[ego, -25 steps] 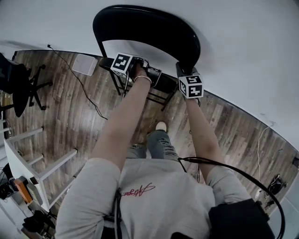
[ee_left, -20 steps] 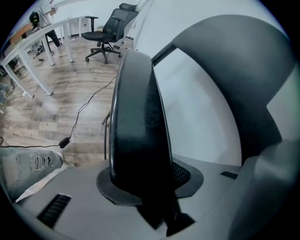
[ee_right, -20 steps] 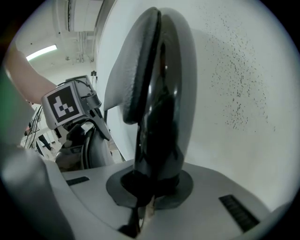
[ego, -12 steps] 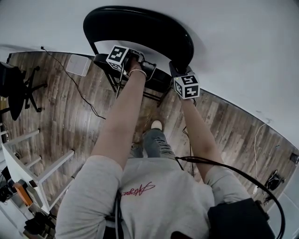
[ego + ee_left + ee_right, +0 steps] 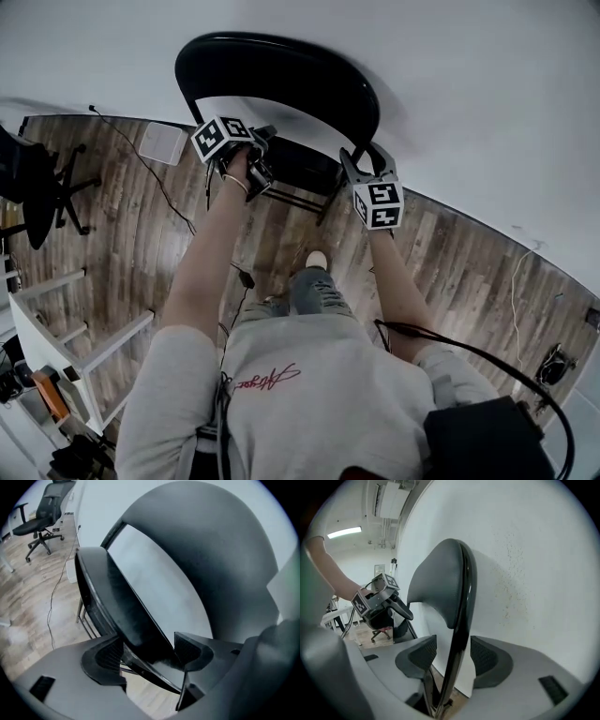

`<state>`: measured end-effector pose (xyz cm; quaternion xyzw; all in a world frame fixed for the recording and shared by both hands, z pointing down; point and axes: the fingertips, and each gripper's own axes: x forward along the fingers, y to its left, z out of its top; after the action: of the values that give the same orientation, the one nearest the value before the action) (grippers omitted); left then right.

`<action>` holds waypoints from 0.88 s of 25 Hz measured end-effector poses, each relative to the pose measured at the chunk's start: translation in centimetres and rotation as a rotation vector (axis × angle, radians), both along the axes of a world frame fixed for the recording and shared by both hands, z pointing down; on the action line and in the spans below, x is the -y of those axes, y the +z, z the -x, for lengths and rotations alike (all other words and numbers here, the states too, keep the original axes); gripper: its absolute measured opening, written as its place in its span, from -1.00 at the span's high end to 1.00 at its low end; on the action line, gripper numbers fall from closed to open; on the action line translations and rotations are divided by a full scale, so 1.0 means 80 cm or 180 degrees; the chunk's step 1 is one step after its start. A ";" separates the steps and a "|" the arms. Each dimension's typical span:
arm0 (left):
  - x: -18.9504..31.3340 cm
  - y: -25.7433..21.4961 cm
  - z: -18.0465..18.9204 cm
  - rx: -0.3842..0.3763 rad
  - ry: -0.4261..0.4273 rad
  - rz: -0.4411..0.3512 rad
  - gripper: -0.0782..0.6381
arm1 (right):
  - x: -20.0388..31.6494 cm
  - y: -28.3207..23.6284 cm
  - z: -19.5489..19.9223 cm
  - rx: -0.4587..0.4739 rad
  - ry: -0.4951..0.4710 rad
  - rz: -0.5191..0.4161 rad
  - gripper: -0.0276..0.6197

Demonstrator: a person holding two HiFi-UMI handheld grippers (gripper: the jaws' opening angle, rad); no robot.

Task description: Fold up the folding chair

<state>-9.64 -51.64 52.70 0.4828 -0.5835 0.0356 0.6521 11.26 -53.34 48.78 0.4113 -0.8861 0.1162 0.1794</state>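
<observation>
**Both claws loosening on the black folding chair**

Head view: we look steeply down on the folding chair [image 5: 281, 75] at top centre, set against the white wall [image 5: 487, 112]. Its glossy black backrest arches over thin metal legs on the wood-plank floor [image 5: 141, 234]. The left gripper [image 5: 260, 159] sits at the seat's edge left of centre. The right gripper [image 5: 367, 161] is at the backrest's right end.

Left gripper view: the left gripper [image 5: 147, 651] has its jaws opening and spread wide. Its ribbed pads flank the seat [image 5: 119, 606], a thin dark slab tilted edge-on across the frame, and a gap shows at the left-hand pad. The smooth domed backrest [image 5: 211, 550] fills the upper right. An office chair [image 5: 40, 515] stands at upper left.

Right gripper view: the right gripper [image 5: 453, 657] is opening too. We see clear gaps between its textured pads and the shiny black frame tube [image 5: 459, 620] rising up the middle. The left gripper [image 5: 377, 599] shows at centre left.
</observation>
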 end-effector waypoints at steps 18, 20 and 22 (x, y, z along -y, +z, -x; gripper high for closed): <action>-0.208 -0.251 0.016 0.1796 0.0505 -0.2007 0.70 | -0.210 -0.246 0.072 0.0427 -0.0337 -0.1087 0.85; -0.232 -0.287 0.012 0.1918 0.0627 -0.2431 0.73 | -0.245 -0.260 0.094 0.0515 -0.0374 -0.1092 0.85; -0.258 -0.314 0.009 0.2093 0.0747 -0.2763 0.73 | -0.280 -0.268 0.113 0.0583 -0.0383 -0.1088 0.85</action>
<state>-10.35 -30.99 27.58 0.7323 -0.6597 0.0131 0.1685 2.18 -30.93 27.31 0.3698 -0.9285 -0.0100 0.0322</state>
